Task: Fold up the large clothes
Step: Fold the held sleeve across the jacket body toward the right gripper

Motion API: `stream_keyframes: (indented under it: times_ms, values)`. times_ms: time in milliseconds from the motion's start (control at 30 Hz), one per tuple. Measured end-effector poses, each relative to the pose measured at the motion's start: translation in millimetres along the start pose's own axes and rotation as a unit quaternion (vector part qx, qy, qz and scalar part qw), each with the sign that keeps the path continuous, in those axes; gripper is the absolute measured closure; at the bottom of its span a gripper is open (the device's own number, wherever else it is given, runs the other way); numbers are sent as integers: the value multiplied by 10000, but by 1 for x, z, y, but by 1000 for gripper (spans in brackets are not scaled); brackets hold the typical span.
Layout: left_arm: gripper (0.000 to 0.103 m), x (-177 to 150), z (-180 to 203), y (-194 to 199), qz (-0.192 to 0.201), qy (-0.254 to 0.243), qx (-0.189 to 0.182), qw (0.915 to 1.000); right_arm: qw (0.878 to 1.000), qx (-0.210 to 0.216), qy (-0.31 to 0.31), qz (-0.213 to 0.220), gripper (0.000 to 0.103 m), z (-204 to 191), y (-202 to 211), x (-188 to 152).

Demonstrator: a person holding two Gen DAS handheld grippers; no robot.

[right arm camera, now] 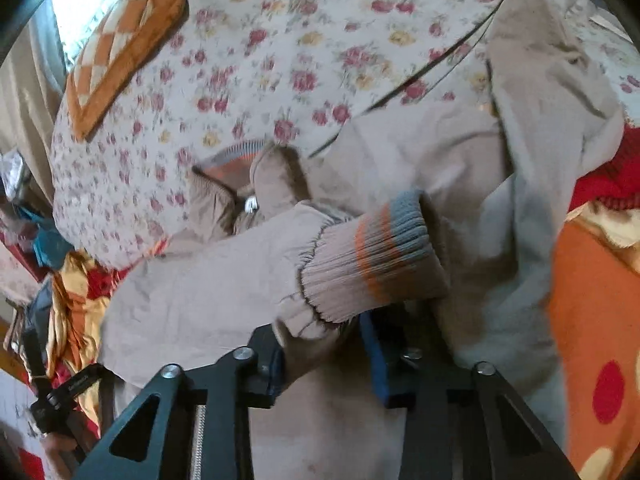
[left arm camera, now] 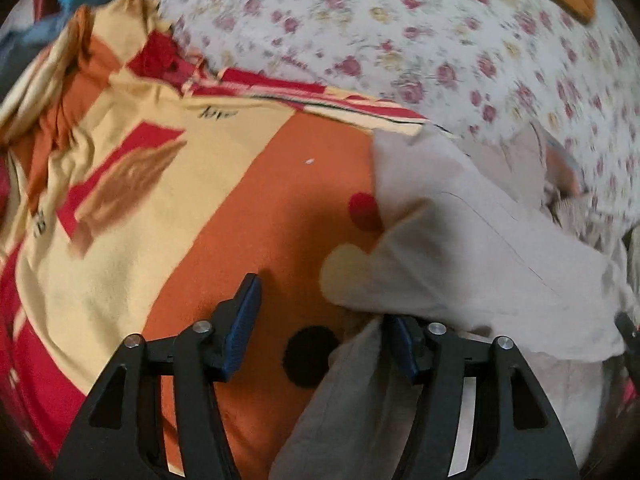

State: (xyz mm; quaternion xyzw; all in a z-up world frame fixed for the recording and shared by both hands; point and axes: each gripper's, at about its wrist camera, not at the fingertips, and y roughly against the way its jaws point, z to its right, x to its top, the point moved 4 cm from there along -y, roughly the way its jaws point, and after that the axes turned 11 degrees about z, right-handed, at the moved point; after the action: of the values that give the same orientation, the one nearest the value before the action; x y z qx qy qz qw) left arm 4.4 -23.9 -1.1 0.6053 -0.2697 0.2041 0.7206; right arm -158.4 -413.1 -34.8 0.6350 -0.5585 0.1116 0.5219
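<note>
A beige jacket [right arm camera: 224, 280] with a ribbed cuff [right arm camera: 372, 256] striped orange and grey lies on the bed. In the left wrist view it [left arm camera: 472, 248] spreads at the right over an orange blanket [left arm camera: 256, 208]. My left gripper [left arm camera: 320, 320] is open, its right finger [left arm camera: 404, 344] touching a fold of the jacket, its left finger [left arm camera: 244, 316] over the blanket. My right gripper [right arm camera: 326, 356] has jacket cloth below the cuff bunched between its fingers; the cloth hides the tips. The jacket's zipper pull [right arm camera: 250, 203] and collar show further back.
A floral bedsheet [right arm camera: 280, 60] covers the bed beyond the jacket. A checked orange cushion [right arm camera: 120, 48] lies at the far left. The orange, yellow and red blanket [left arm camera: 120, 200] is rumpled at the left. The other gripper [right arm camera: 60, 396] shows at the lower left.
</note>
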Motion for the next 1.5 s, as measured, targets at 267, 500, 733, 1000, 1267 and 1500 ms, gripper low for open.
stream_keyframes:
  times_ms: [267, 500, 733, 1000, 1267, 1500]
  values:
    - [43, -15, -8, 14, 48, -295, -23, 9996, 9945, -703, 756, -174, 79, 0, 11, 0]
    - [43, -12, -24, 46, 105, 5, -137, 9999, 9962, -831, 189, -166, 51, 20, 43, 7]
    - [43, 1, 1, 54, 431, 54, -344, 9985, 9957, -639, 291, 602, 45, 16, 84, 22]
    - [43, 4, 39, 27, 399, -472, -296, 9977, 9932, -601, 974, 229, 50, -7, 32, 2]
    - [40, -9, 43, 1, 31, -665, -123, 9977, 9893, -1068, 996, -11, 50, 19, 4, -6]
    - [40, -4, 43, 21, 380, -544, -239, 9975, 9945, -700, 774, 86, 50, 8, 32, 2]
